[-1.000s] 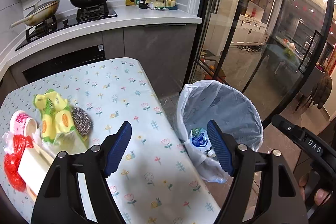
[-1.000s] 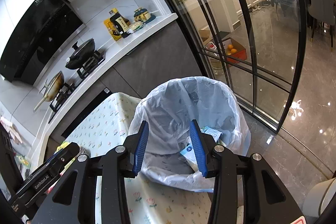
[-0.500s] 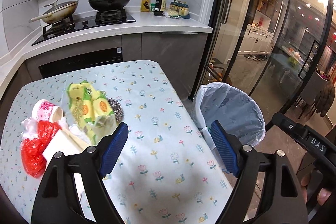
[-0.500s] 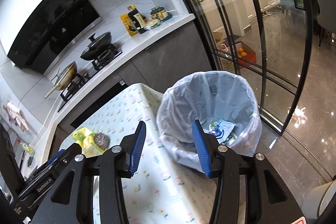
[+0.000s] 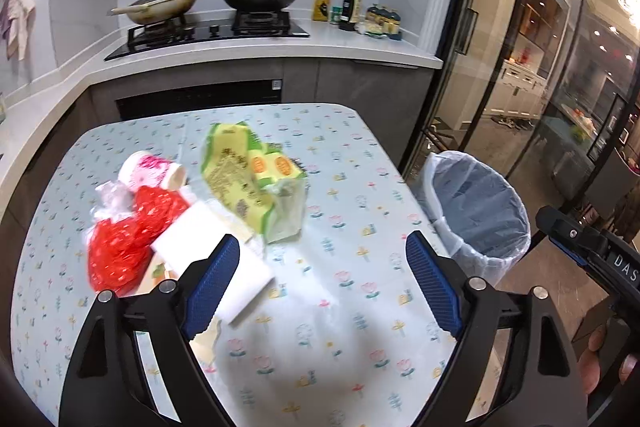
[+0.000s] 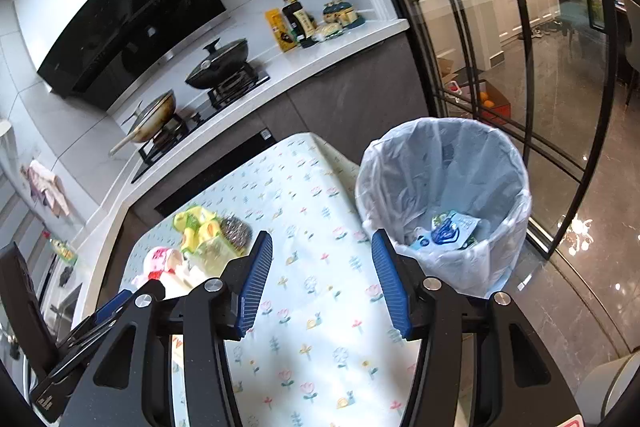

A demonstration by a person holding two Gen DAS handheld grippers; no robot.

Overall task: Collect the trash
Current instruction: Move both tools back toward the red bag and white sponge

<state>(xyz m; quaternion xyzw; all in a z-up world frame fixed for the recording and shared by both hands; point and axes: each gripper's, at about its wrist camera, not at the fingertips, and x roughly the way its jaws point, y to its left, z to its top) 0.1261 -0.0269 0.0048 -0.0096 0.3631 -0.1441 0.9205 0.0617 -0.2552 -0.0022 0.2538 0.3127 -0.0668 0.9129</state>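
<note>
We've got the trash pile on the left part of the table (image 5: 332,307): cup (image 5: 150,169) at the back, crumpled bag (image 5: 124,247) in front of it, snack wrapper (image 5: 248,179) to their right, scourer (image 6: 234,229) just behind the wrapper. Bin (image 6: 444,163) sits off the table's right edge, with a packet (image 6: 448,229) inside.

Left view: trash pile (image 5: 192,211) motion-blurred, packet print unreadable; white box (image 5: 208,255) partly hidden behind near left finger (image 5: 210,287). Bin (image 5: 476,211) bottom hidden by near rim. Right view: pile's near part hidden behind gripper body; bin wrapper (image 6: 448,231) text too small.
</note>
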